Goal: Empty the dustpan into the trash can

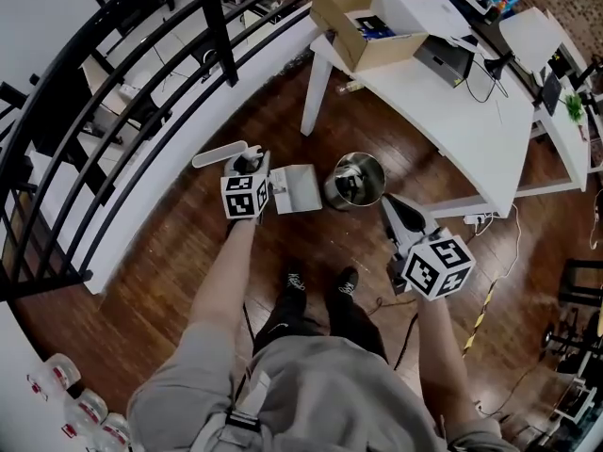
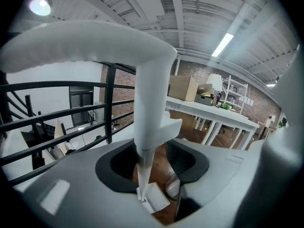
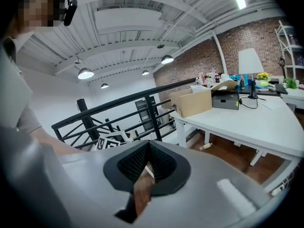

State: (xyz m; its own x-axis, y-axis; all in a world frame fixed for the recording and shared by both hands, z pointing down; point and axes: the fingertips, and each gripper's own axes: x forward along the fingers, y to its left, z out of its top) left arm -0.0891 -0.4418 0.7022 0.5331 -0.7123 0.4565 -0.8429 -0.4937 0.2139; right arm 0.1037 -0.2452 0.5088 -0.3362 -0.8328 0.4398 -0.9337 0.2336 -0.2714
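Note:
The white dustpan (image 1: 294,188) rests on the wood floor just left of the round metal trash can (image 1: 356,179), its tall handle (image 1: 219,153) rising toward me. My left gripper (image 1: 252,164) is at that handle. In the left gripper view the handle (image 2: 147,103) runs down between the jaws to the pan (image 2: 154,198), with floor showing on both sides of the stick, so the left gripper (image 2: 152,163) is open around it. My right gripper (image 1: 392,207) hovers right of the can, apart from it. Its pads meet with nothing between them, so the right gripper (image 3: 148,163) is shut.
A white table (image 1: 452,111) with a cardboard box (image 1: 363,26) stands right behind the can. A black railing (image 1: 141,55) curves along the left. Cables and a power strip (image 1: 476,219) lie on the floor at the right. My shoes (image 1: 320,281) are close behind the dustpan.

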